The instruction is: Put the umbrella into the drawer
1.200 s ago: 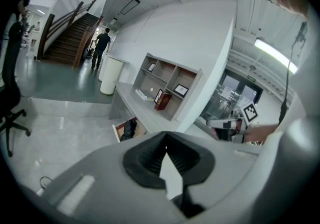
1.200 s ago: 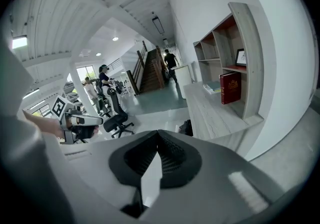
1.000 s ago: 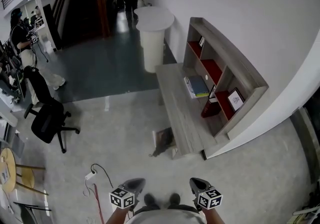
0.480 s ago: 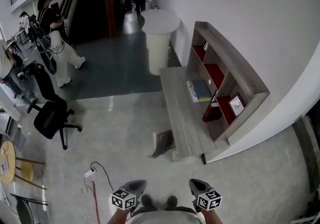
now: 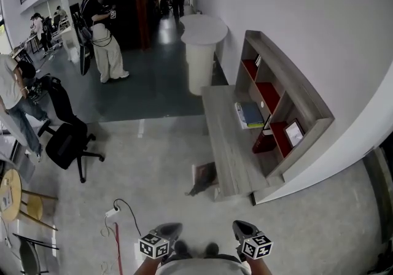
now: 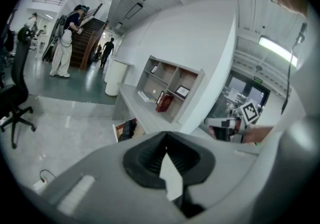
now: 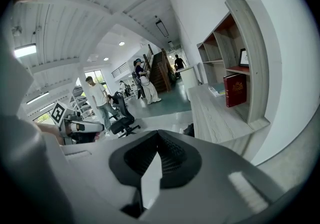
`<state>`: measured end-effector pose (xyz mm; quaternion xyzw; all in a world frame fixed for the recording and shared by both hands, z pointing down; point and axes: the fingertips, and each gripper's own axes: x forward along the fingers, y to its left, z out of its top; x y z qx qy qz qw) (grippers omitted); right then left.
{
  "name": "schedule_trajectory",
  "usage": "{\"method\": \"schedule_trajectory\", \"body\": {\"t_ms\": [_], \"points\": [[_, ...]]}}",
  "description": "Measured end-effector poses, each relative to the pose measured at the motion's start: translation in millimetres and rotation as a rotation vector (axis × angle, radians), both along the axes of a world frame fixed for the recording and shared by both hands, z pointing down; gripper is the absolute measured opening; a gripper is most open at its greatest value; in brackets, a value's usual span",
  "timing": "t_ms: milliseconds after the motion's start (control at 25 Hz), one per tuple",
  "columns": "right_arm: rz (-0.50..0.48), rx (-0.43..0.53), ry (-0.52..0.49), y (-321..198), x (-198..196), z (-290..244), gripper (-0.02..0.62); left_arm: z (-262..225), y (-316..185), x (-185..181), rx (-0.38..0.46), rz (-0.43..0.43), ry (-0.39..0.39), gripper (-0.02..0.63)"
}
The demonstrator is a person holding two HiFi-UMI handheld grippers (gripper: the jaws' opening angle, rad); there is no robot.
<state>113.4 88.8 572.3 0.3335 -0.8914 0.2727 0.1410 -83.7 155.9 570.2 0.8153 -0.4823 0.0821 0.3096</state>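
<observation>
A low grey wooden cabinet [image 5: 228, 142] with a shelf unit stands along the white wall. At its near end a drawer [image 5: 199, 172] is pulled open toward the floor, and a dark bundle [image 5: 204, 180], probably the umbrella, lies at it; whether it is inside or beside, I cannot tell. The same bundle [image 6: 130, 129] shows in the left gripper view. Both grippers hang close to my body at the bottom edge, well short of the drawer. My left gripper [image 5: 167, 229] is shut and empty. My right gripper [image 5: 241, 228] has its pads together with nothing between them.
A black office chair [image 5: 67, 145] stands at the left, and a white power cable [image 5: 120, 212] lies on the floor near my left gripper. A round white pedestal table [image 5: 202, 46] stands beyond the cabinet. Several people are at the back left. Books and a red box sit on the shelves [image 5: 270, 108].
Both grippers have stayed where they were. A person in light wide trousers has walked from the far left toward the stairs, and another person has come in at the left edge.
</observation>
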Motion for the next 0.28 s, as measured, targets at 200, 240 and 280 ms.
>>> {"method": "schedule_trajectory", "body": {"t_ms": [200,240,280], "points": [[0.005,0.000,-0.001,2.9,-1.1,-2.3,0.005,-2.2,3.7,-4.0,-0.001,-0.003,0.001,-0.002],[0.006,0.000,-0.001,4.3,-1.5,-2.8,0.005,-2.6,5.0,-5.3,-0.002,-0.004,0.000,-0.002],[0.007,0.000,-0.001,5.7,-2.0,-3.2,0.005,-3.0,6.4,-6.8,-0.003,-0.004,0.000,-0.002]]}}
